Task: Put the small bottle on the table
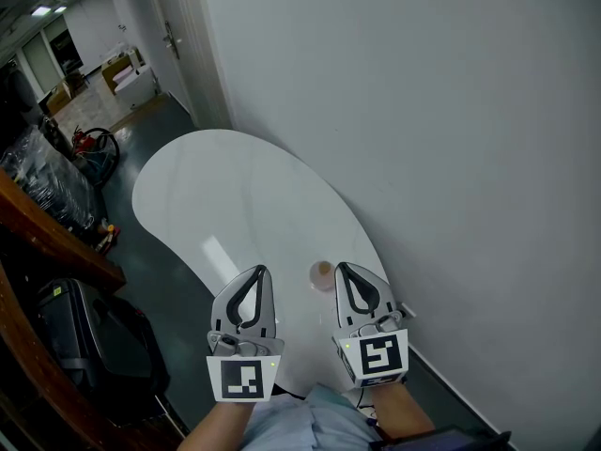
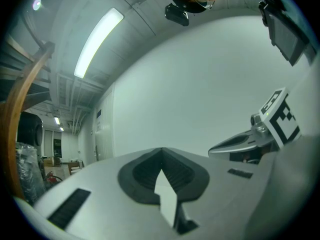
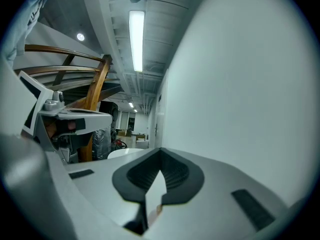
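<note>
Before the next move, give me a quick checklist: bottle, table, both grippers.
1. Small bottle on the white table: ok, it sits between the grippers.
2. Right gripper clear of the bottle: ok, jaws shut, nothing between them.
3. Left gripper empty: ok, jaws shut.
4. Bottle upright: cannot tell, seen only from above.
5. Bottle away from the table's edge: ok.
</note>
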A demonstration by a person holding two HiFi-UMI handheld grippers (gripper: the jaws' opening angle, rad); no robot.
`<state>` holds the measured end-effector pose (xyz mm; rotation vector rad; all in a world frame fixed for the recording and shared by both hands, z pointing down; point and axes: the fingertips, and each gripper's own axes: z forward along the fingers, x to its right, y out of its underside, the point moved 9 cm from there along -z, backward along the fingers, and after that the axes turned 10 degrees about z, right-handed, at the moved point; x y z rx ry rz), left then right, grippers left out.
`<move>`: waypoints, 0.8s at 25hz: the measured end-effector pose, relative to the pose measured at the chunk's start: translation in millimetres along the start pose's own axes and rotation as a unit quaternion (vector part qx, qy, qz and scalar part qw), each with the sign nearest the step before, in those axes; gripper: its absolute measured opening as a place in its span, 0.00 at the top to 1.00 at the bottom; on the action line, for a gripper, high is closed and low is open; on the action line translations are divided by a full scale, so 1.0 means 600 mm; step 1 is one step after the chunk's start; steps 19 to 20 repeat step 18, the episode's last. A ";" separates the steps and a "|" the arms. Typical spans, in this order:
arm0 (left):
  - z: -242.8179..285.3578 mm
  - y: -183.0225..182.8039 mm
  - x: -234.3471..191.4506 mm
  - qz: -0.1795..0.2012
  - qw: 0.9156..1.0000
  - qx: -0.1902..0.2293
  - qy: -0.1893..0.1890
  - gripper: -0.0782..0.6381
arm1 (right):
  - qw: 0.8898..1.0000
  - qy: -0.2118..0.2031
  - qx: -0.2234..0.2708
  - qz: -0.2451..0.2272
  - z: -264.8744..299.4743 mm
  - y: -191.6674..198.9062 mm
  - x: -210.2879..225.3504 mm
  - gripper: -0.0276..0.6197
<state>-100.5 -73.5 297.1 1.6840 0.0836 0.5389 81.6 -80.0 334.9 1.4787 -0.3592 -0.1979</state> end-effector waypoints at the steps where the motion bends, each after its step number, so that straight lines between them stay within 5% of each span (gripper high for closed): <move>1: 0.001 -0.001 0.000 -0.001 1.000 0.001 0.000 0.89 | 1.000 -0.001 0.000 -0.002 0.000 0.000 0.001 0.96; 20: 0.028 -0.003 -0.012 0.002 1.000 0.009 -0.003 0.89 | 1.000 0.009 0.008 -0.004 0.021 -0.001 0.013 0.96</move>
